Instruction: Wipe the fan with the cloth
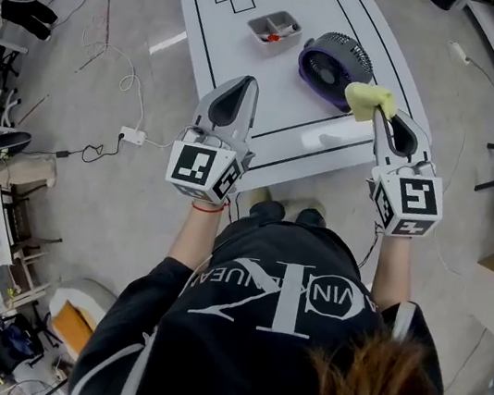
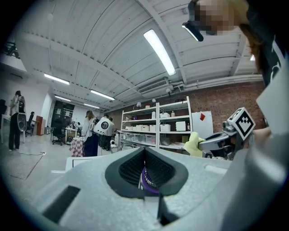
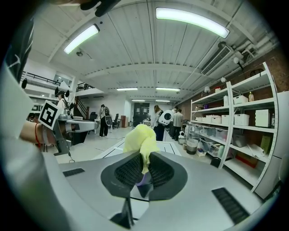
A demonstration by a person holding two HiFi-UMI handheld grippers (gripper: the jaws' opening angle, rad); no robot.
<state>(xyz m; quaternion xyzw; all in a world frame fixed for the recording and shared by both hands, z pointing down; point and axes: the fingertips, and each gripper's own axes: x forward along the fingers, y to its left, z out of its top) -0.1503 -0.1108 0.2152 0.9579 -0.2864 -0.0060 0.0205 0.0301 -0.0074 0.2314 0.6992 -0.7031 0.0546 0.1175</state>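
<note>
The person's two forearms reach forward side by side, well apart, each hand hidden behind its marker cube. The left gripper (image 1: 241,85) is held level at the near edge of the table (image 1: 219,42), to the near left of the fan (image 1: 335,61). Its jaws are pressed together with nothing between them. The right gripper (image 1: 385,115) tips slightly downward on the near right of the fan. Its jaws pinch the yellow cloth (image 1: 368,100), which bunches up above and ahead of the tips. In the head view the cloth is just beside the fan's near right rim; whether it touches cannot be told. The purple fan sits on the white table with its dark grille turned up. Beyond the fan, to its left, stands a grey tray (image 1: 273,28) with small things inside.
</note>
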